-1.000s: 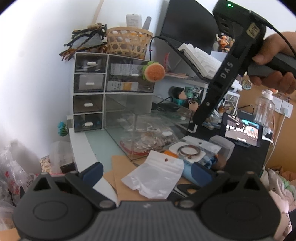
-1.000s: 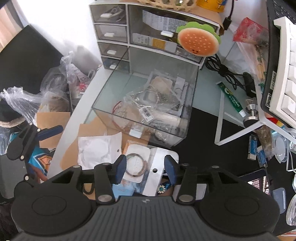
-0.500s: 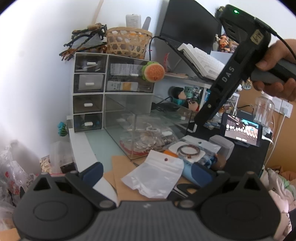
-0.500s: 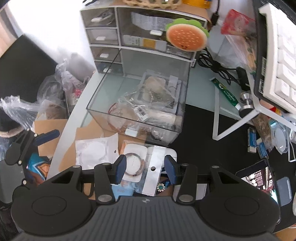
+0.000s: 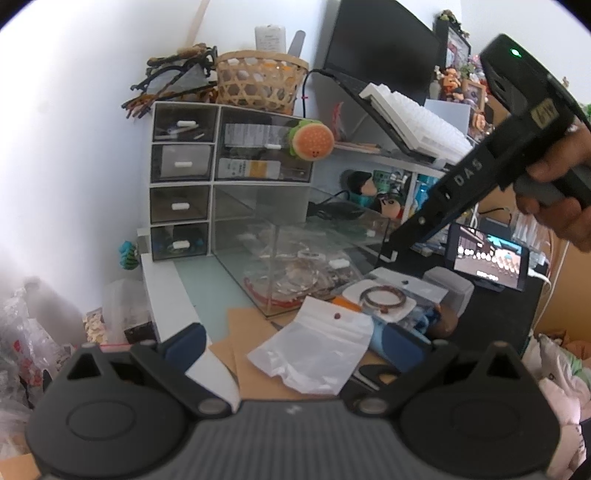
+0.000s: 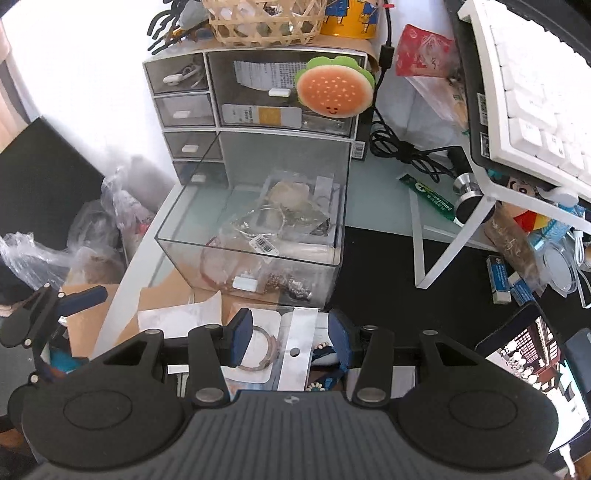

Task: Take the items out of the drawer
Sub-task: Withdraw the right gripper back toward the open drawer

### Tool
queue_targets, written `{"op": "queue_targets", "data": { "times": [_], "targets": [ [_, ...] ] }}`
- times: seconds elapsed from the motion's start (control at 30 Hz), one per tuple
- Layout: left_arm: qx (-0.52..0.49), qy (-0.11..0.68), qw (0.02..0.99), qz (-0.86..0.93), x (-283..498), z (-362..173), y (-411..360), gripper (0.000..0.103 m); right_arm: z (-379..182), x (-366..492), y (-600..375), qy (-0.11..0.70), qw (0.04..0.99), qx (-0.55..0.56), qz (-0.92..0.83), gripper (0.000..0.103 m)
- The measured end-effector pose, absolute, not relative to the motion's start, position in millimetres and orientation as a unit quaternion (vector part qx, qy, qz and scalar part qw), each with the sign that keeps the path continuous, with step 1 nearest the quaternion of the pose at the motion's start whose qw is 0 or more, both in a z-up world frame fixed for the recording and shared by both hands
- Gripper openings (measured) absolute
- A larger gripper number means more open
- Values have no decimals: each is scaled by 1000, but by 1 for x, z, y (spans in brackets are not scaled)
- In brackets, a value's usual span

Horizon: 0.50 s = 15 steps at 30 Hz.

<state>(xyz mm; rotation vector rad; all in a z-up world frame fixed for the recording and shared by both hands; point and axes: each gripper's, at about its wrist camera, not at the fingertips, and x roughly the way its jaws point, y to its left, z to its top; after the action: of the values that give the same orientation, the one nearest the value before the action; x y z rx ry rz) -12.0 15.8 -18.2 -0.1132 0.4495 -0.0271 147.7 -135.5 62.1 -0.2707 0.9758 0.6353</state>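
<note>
Hovering our right tool (image 6: 290,338) spread over bagged bracelet (image 6: 258,347) | left tool (image 5: 291,341) spread | drawer (image 6: 255,236) pulled out

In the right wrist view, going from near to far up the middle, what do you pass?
Bagged bracelet → pulled-out clear drawer → burger plush → woven basket.

The pulled-out drawer (image 6: 258,236) stands on the desk before the drawer cabinet (image 6: 255,99), packets inside it. At its six o'clock lies a bagged bracelet (image 6: 258,350); at nine o'clock, cardboard (image 6: 162,295); at three o'clock, a keyboard stand (image 6: 454,236).
</note>
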Motion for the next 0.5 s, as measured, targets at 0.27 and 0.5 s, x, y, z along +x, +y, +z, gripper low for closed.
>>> {"op": "queue_targets", "data": {
  "times": [0.27,0.5],
  "targets": [
    [-49,225,973,-7,-10,-20,15,103,50,134,-124,424,842,-129,309,50],
    [-40,221,975,-3,-11,-19,15,103,39,131,-109,421,842,-116,316,39]
  ]
}}
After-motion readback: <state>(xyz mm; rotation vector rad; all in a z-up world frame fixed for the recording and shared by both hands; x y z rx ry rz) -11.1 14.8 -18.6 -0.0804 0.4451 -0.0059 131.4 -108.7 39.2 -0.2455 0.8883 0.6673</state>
